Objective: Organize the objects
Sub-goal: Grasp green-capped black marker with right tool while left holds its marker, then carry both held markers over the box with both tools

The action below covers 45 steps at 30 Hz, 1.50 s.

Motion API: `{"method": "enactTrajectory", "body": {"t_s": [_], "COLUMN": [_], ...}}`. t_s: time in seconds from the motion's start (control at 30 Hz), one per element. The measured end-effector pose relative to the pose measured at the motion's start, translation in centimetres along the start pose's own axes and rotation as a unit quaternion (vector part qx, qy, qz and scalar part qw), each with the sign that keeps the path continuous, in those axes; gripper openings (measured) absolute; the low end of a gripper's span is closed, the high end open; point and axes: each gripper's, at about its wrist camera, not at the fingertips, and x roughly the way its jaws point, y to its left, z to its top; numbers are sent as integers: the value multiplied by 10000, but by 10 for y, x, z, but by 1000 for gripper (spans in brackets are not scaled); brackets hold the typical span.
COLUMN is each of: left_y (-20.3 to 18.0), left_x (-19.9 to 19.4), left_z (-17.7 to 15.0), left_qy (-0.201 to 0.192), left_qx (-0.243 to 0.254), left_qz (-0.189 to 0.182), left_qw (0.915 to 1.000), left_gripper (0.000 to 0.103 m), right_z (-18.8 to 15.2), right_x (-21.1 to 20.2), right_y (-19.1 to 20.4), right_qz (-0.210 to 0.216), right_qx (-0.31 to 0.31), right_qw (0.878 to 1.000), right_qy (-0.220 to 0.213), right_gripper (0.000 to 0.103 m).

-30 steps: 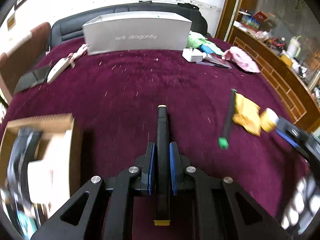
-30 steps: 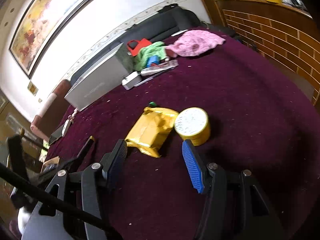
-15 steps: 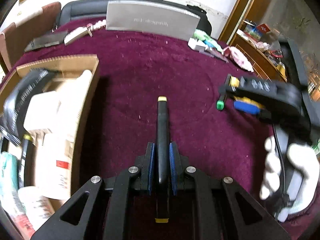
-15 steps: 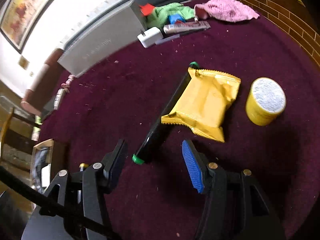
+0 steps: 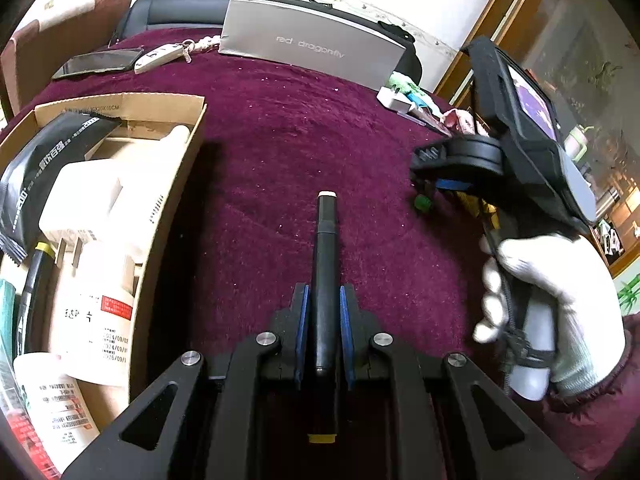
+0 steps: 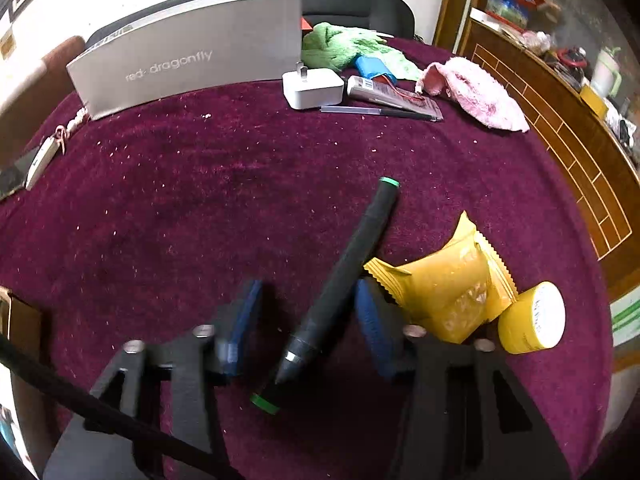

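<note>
My left gripper [image 5: 323, 300] is shut on a black marker [image 5: 326, 248] with a pale tip and a yellow rear cap, held above the maroon cloth just right of the cardboard box [image 5: 160, 216]. A second black marker [image 6: 352, 240] with green ends lies on the cloth. My right gripper [image 6: 308, 296] straddles its lower part and its jaws are closing. The right pad sits against the marker, while the left pad still stands apart from it. In the left wrist view the right gripper [image 5: 436, 184] is held by a white-gloved hand [image 5: 552, 280].
The box holds bottles, a black pouch and several cartons. A yellow snack packet [image 6: 448, 284] and a yellow tin [image 6: 532, 320] lie beside the right finger. At the back are a grey box [image 6: 188, 64], a white charger [image 6: 312, 88], and green and pink cloths. A phone [image 5: 96, 64] lies far left.
My right gripper has come down over the green-ended marker and its jaws have narrowed around it. My left gripper, still holding its marker, has shifted toward the cardboard box.
</note>
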Motion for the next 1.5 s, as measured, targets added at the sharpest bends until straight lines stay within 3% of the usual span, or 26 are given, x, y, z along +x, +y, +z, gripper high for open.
{"method": "enactTrajectory", "body": {"t_s": [0.03, 0.07, 0.2, 0.53, 0.7, 0.8, 0.83, 0.9, 0.97, 1.1, 1.17, 1.3, 1.5], "left_y": [0, 0, -4, -7, -17, -27, -31, -35, -33, -30, -22, -16, -24], "left_x": [0, 0, -2, -21, -17, -13, -12, -11, -10, -13, -13, -21, -38], "left_z": [0, 0, -2, -26, -25, -25, -27, -28, -27, -27, -25, -26, -31], "left_qy": [-10, -18, 102, 180, 159, 75, 43, -38, -46, -56, 33, -46, -222], "left_qx": [12, 22, 128, 140, 294, 521, 628, 716, 682, 658, 497, 360, 584], "left_qz": [4, 2, -213, -95, 145, 187, 168, 289, 190, 87, -98, -217, -160], "left_qw": [10000, 10000, 9996, 9997, 9993, 9984, 9979, 9970, 9975, 9978, 9987, 9991, 9979], "left_gripper": [12, 12, 12, 12, 16, 30, 39, 38, 41, 38, 12, 12, 12], "right_z": [-3, -7, -30, -120, -130, -126, -125, -126, -126, -128, -129, -130, -137], "right_x": [-2, -4, -19, -71, -80, -77, -77, -76, -75, -75, -77, -78, -88], "right_y": [-4, -9, -22, -35, -29, -19, -15, -11, -14, -11, -11, -16, -18], "right_qz": [79, 215, 659, 1526, 1352, 1106, 995, 750, 807, 749, 799, 1148, 1397], "right_qx": [-8, 6, 34, 33, -56, -177, -245, -318, -232, -293, -327, -165, -35], "right_qw": [10000, 9997, 9973, 9869, 9902, 9935, 9947, 9967, 9965, 9967, 9962, 9932, 9901], "right_qy": [60, 133, 323, 516, 359, 199, 127, 18, -31, -91, -120, -83, -153], "right_gripper": [14, 13, 12, 13, 18, 21, 21, 19, 20, 18, 12, 12, 12]}}
